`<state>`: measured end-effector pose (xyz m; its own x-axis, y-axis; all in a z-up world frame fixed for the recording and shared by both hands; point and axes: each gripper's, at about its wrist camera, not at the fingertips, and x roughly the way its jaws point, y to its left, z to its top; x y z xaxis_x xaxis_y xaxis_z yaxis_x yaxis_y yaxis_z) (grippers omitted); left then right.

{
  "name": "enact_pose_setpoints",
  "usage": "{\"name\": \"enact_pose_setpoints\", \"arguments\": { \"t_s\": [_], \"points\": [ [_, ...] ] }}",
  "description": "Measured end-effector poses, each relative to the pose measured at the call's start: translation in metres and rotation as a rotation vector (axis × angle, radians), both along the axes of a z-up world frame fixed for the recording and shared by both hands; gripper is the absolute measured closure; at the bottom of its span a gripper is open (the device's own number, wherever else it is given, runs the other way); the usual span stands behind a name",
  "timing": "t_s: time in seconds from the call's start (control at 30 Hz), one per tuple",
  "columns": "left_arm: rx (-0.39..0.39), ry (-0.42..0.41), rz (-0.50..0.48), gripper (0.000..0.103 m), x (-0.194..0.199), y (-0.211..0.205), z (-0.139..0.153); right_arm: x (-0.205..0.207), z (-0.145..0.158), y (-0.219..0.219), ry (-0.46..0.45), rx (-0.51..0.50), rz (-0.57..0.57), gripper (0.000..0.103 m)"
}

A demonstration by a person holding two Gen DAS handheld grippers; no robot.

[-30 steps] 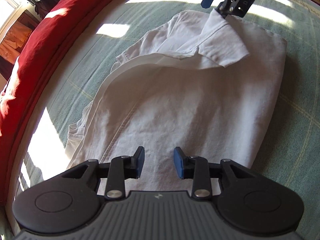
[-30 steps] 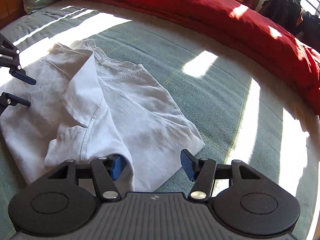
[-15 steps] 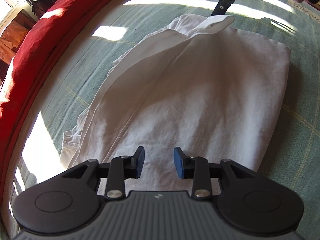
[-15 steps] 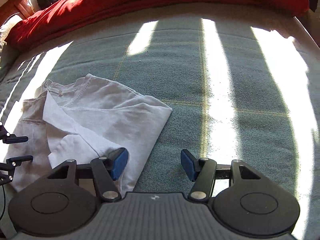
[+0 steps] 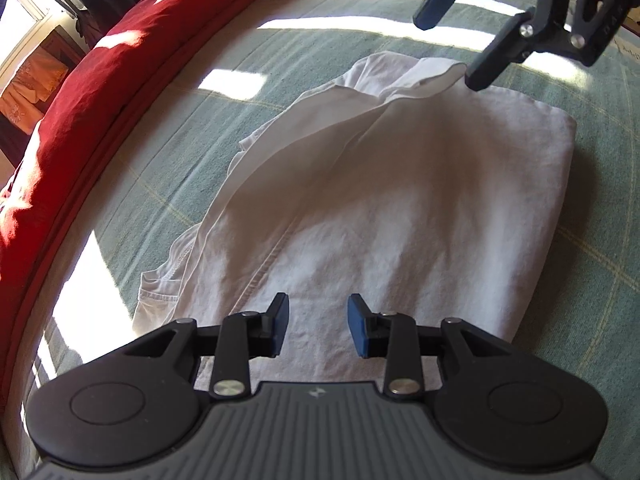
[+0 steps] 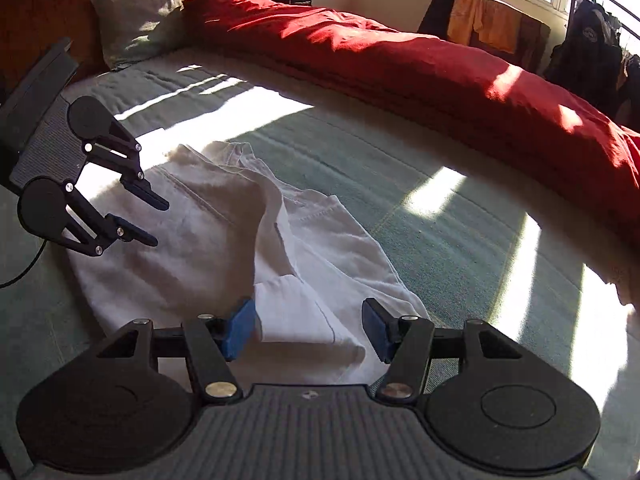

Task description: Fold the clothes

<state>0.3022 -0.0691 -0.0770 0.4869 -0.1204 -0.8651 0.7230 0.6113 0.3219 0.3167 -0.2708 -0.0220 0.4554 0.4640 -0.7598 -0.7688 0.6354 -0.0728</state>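
On the green bed cover (image 5: 120, 184), nearest in the left wrist view, the left gripper (image 5: 318, 326) hangs over the near edge of the white garment (image 5: 400, 208) with its jaws a narrow gap apart and nothing between them. The garment lies partly folded, one side laid over the middle. At its far end the right gripper (image 5: 452, 36) stands wide and empty above the cloth, and beyond lies the red duvet (image 6: 400, 60).
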Motion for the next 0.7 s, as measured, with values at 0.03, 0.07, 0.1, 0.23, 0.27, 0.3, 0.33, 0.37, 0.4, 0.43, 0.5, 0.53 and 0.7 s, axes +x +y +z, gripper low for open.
{"name": "enact_pose_setpoints", "arguments": {
  "t_s": [0.03, 0.07, 0.1, 0.23, 0.27, 0.3, 0.33, 0.37, 0.4, 0.43, 0.5, 0.53, 0.7],
  "points": [
    [-0.004, -0.006, -0.008, 0.069, -0.001, -0.001, 0.001, -0.009, -0.001, 0.011, -0.002, -0.009, 0.077, 0.039],
    [-0.002, -0.006, -0.014, 0.067, -0.002, -0.001, 0.001, -0.016, -0.002, 0.022, 0.002, -0.011, 0.148, 0.039],
    [0.001, -0.006, -0.021, 0.062, -0.004, -0.001, 0.000, -0.021, -0.005, 0.032, 0.026, -0.008, 0.196, 0.039],
    [0.022, 0.004, -0.025, 0.061, -0.005, 0.002, -0.004, -0.023, -0.032, 0.060, 0.119, -0.051, 0.269, 0.039],
    [0.021, 0.009, -0.019, 0.061, -0.004, 0.003, -0.004, -0.016, -0.038, 0.062, 0.127, -0.061, 0.244, 0.039],
    [0.021, 0.013, -0.014, 0.061, -0.005, 0.005, -0.005, -0.009, -0.043, 0.063, 0.130, -0.065, 0.214, 0.039],
    [0.022, 0.014, -0.009, 0.061, -0.005, 0.006, -0.006, 0.000, -0.044, 0.061, 0.122, -0.058, 0.174, 0.039],
    [0.023, 0.015, -0.004, 0.061, -0.005, 0.008, -0.006, 0.010, -0.044, 0.059, 0.114, -0.050, 0.135, 0.039],
    [0.025, 0.020, 0.000, 0.061, -0.005, 0.009, -0.007, 0.019, -0.043, 0.056, 0.103, -0.045, 0.096, 0.039],
    [0.026, 0.024, 0.004, 0.061, -0.005, 0.010, -0.008, 0.027, -0.041, 0.053, 0.084, -0.044, 0.060, 0.039],
    [0.027, 0.030, 0.011, 0.061, -0.005, 0.011, -0.009, 0.045, -0.039, 0.044, 0.064, -0.053, -0.017, 0.039],
    [0.026, 0.029, 0.012, 0.061, -0.005, 0.011, -0.009, 0.053, -0.039, 0.038, 0.060, -0.062, -0.057, 0.039],
    [0.013, 0.024, 0.024, 0.061, -0.003, 0.012, -0.008, 0.067, -0.034, 0.006, 0.125, 0.003, -0.200, 0.039]
  ]
}}
